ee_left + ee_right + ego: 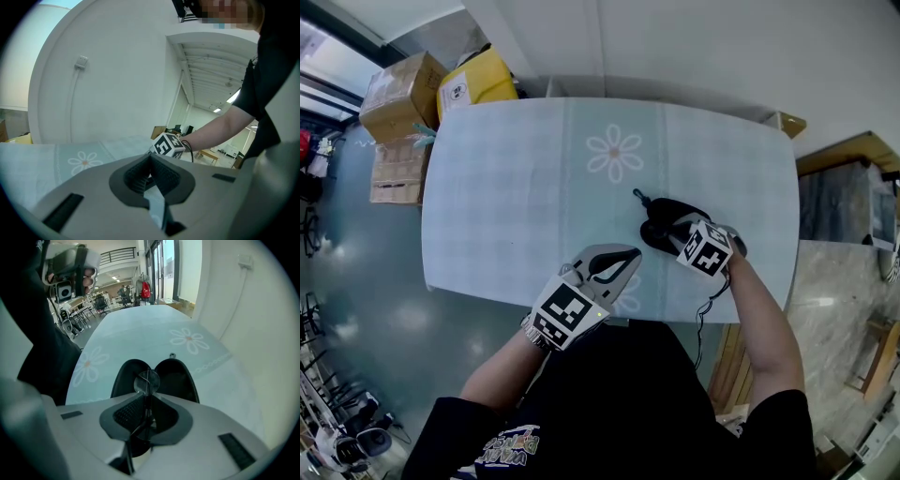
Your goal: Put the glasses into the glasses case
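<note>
A black glasses case (667, 214) lies open on the table's right side. In the right gripper view its two dark halves (174, 376) spread apart just beyond my jaws. My right gripper (675, 234) hangs over it, shut on thin wire-framed glasses (146, 380) held edge-on, with one round lens above the gap between the halves. My left gripper (630, 255) floats near the table's front edge, left of the case, shut with nothing in it. From the left gripper view (150, 157) I see the right gripper's marker cube (166, 145).
The table (506, 187) has a pale blue checked cloth with flower prints (615, 153). The case's zip pull (172, 355) lies on the cloth past the case. Cardboard boxes (403, 94) and a yellow box (478, 82) stand on the floor at the far left corner.
</note>
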{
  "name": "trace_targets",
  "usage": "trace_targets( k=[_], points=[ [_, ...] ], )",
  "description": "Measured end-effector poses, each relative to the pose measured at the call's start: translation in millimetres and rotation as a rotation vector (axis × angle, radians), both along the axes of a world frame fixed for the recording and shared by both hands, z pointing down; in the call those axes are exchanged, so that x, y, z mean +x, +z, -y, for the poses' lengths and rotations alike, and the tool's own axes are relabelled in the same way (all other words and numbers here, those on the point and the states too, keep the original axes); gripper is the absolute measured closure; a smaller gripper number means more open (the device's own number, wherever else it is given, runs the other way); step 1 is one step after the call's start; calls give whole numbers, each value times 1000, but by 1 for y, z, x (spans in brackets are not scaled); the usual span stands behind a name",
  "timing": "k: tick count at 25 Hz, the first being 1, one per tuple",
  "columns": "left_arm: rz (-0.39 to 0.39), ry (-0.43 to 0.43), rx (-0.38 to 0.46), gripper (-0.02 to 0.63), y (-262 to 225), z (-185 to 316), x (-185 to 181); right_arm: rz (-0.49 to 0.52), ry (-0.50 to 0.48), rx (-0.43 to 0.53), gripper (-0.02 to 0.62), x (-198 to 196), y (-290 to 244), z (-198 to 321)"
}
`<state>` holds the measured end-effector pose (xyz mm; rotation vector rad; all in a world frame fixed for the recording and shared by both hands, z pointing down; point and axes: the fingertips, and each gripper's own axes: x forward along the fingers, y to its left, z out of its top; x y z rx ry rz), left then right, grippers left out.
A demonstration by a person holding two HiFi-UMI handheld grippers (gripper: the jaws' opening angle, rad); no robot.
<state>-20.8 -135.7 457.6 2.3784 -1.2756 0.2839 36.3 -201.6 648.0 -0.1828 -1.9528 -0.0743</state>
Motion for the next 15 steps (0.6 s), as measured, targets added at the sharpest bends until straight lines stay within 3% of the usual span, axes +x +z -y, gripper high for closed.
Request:
trace_targets(
  k=[9,15],
  points=[
    [22,-31,14,578,-9,11,17,167,35,16,522,-1,-42,12],
    [35,-84,30,578,-17,13,27,362,170,-22,526,3,-89,23]
  ],
)
